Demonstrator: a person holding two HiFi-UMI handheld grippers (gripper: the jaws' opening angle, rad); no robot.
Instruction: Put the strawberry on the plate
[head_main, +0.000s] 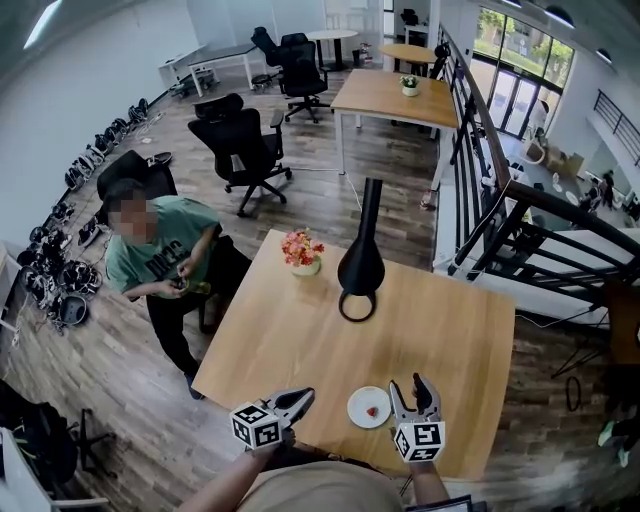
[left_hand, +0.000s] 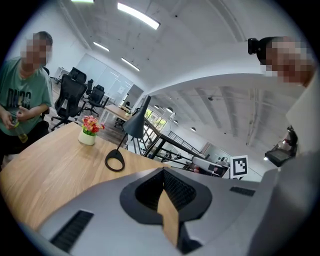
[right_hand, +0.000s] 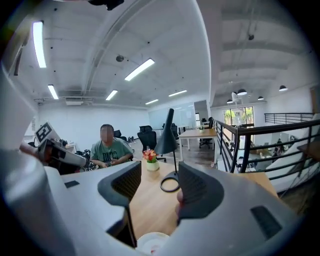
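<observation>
One strawberry; one plate; one lamp

Open office: desks, swivel chairs

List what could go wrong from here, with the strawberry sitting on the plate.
1. The plate sits near the table's front edge, right beside the open right gripper. A careless sweep of that gripper might knock the plate off.
2. The strawberry lies loose on the plate, so any nudge could roll it out.

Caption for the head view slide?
Red strawberry sits on round white plate on wooden table; right gripper open, left gripper shut.
</observation>
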